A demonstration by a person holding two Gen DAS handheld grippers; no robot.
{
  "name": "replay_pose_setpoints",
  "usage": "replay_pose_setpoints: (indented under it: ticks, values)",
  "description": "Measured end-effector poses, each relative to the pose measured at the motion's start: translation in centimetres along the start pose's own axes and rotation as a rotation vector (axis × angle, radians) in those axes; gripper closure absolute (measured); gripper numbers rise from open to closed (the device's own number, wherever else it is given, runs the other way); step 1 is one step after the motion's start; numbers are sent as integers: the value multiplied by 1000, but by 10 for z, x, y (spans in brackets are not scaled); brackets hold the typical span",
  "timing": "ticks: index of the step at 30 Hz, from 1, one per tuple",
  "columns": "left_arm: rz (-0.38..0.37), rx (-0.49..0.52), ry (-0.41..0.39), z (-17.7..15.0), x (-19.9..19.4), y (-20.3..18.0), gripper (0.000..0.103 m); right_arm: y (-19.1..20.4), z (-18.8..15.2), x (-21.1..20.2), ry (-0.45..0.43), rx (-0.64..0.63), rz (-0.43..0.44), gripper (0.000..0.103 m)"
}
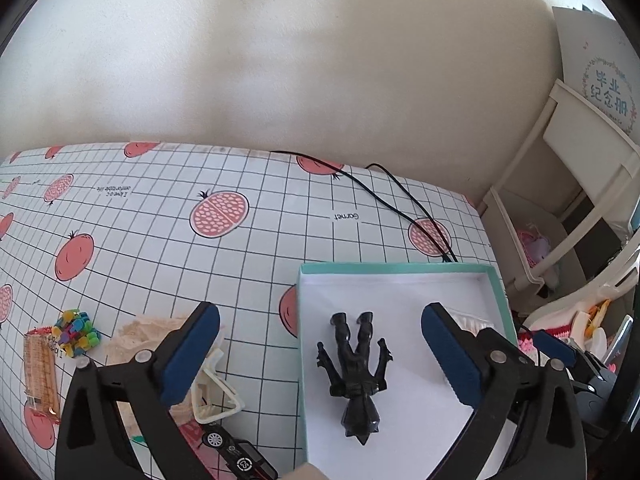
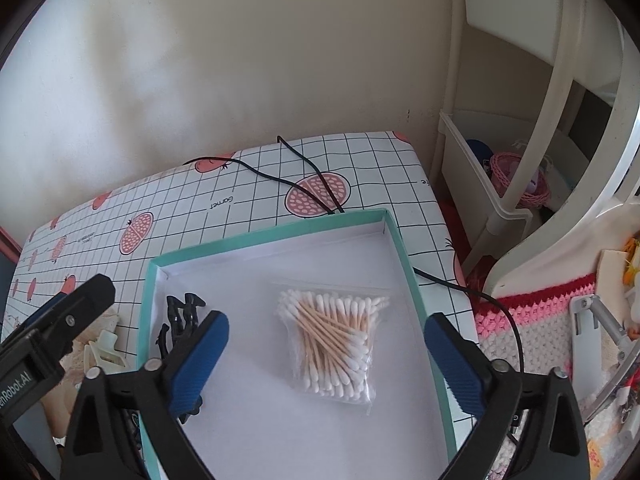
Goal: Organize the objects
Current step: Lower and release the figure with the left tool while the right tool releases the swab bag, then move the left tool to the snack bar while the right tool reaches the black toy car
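Note:
A shallow teal box point(image 1: 400, 267) with a white floor sits on the pomegranate-print tablecloth. Inside it a black action figure point(image 1: 356, 376) lies flat, legs pointing away from me. My left gripper point(image 1: 320, 348) hovers over the figure, open, its blue pads well clear on both sides. In the right wrist view a clear bag of cotton swabs point(image 2: 336, 320) lies on the floor of the box point(image 2: 404, 256). My right gripper point(image 2: 327, 354) is open above the bag without touching it. The figure point(image 2: 182, 310) shows behind its left finger, partly hidden.
A black cable point(image 1: 400, 196) runs over the table into the box's far edge. Left of the box lie colourful beads point(image 1: 76, 334), a packet point(image 1: 40, 372), lace cloth point(image 1: 136, 332), a cream hair clip point(image 1: 216, 396) and a toy car point(image 1: 232, 448). A white shelf point(image 1: 560, 200) stands at the right.

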State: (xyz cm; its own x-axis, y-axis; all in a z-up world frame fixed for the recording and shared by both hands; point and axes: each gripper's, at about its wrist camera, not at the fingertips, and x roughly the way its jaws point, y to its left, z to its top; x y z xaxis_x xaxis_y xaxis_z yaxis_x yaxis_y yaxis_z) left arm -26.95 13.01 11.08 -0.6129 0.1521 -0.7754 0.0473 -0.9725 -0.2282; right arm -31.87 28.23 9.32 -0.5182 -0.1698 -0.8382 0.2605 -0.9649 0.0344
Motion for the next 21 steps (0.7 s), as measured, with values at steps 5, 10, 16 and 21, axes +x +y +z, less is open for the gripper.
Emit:
replay_pose_setpoints:
  ticks: [5,10,16,21]
  values:
    - [18,0,-38,1,-4,2,0,1,0,-1,-10,-2,2,0]
    - [23,1,-54,3,-5,5,0,0,0,-4,-15,-4,5,0]
    - [17,11,-59,6,-13,10,0,10,4,-25,-47,-25,41,0]
    - [1,-12,-75,11,-32,26,0,35,7,-51,-96,-82,76,0]
